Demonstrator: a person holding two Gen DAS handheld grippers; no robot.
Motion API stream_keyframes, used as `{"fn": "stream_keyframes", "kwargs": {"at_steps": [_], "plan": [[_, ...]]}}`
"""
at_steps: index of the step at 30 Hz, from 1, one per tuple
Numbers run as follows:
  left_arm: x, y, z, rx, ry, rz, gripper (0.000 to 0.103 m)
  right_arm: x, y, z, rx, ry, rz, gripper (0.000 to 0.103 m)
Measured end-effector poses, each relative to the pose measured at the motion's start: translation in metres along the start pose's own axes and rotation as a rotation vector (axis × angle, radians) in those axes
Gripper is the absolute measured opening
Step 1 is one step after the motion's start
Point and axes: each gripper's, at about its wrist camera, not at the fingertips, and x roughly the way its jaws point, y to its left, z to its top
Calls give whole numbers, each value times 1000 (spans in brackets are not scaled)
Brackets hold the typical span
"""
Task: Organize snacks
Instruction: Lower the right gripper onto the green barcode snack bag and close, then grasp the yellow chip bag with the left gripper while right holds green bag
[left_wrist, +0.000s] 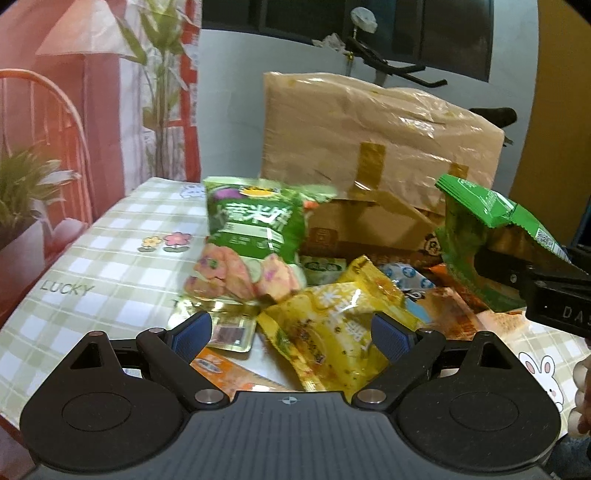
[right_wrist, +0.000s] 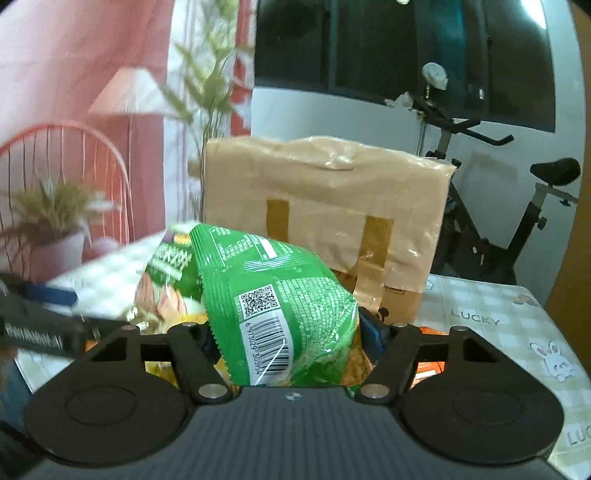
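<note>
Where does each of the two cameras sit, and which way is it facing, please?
Left wrist view: on the left tool, looking over yellow snack packets toward the taped brown cardboard box; its open blue-padded fingers show, with the right tool at right.
Right wrist view: on the right tool, facing the same box; the green barcoded snack bag sits between its fingers.
Shared: box, green bag, checked tablecloth.

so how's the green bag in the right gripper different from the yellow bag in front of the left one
The green bag is lifted off the table between the fingers of the right gripper, barcode and QR side showing; the yellow bag lies flat in the snack pile. The green bag is pinched and crumpled; the yellow bag is ungripped, with the left gripper open over it. Both are glossy sealed snack packets.
</note>
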Motion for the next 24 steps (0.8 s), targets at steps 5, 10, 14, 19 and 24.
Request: {"fn": "stream_keyframes", "kwargs": {"at_steps": [5,10,14,19,24], "plan": [[7,-3,7,-61,-4,-10,94,6,-7,-4,45,1,-19,70],[22,-8,15,-121,15,-20,94,-1,-15,-6,49,-25,-53,70],[37,-17,16,-112,43,-5,94,-4,-21,-7,54,-43,-78,71],[52,-22,12,-146,80,-25,95,-2,-26,-12,73,-38,-77,71],[61,-31,9,-114,62,-15,99,0,-30,-14,84,-36,-73,71]]}}
